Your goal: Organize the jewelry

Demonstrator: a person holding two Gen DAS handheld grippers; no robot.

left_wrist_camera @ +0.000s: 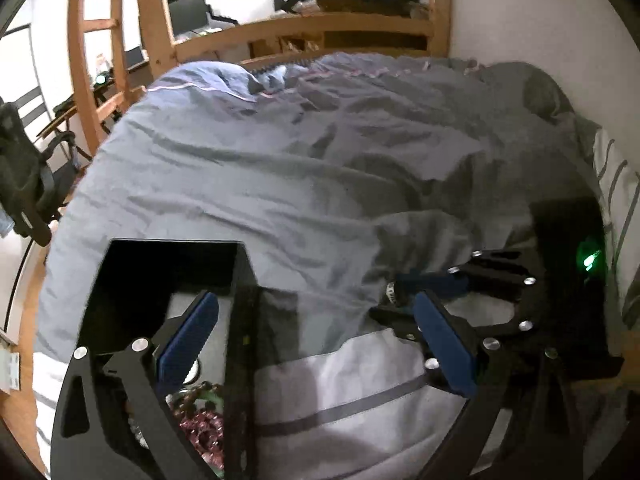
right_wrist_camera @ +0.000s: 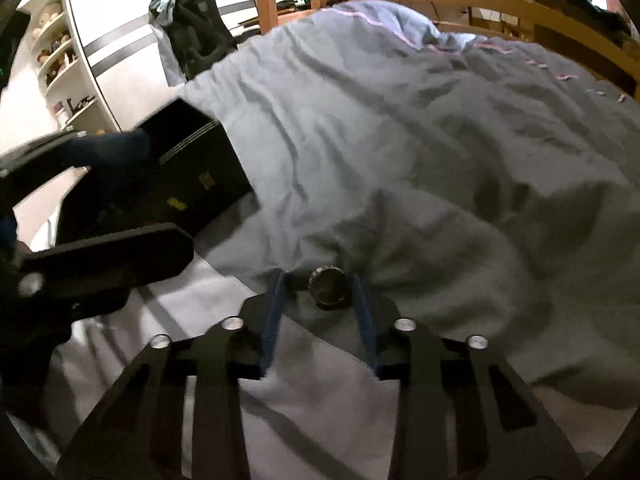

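A small round dark metal piece [right_wrist_camera: 328, 286] with a ridged rim lies on the bed in a fold of the duvet. My right gripper [right_wrist_camera: 319, 278] points down at it with a blue pad on each side. The right pad is very near it and a gap shows on the left, so the pads are not pressing. The left wrist view shows the same piece [left_wrist_camera: 394, 292] at the right gripper [left_wrist_camera: 400, 296]. My left gripper [left_wrist_camera: 314, 298] is wide open astride the wall of a black box [left_wrist_camera: 240, 280]. Bead jewelry [left_wrist_camera: 200, 420] lies inside the box.
A rumpled grey-blue duvet [right_wrist_camera: 400, 120] covers the bed, with a white striped sheet [left_wrist_camera: 340, 392] in front. The black box [right_wrist_camera: 192, 168] stands at the bed's left edge. A dark device with a green light [left_wrist_camera: 588, 260] is at the right. A wooden bed frame [left_wrist_camera: 304, 28] stands behind.
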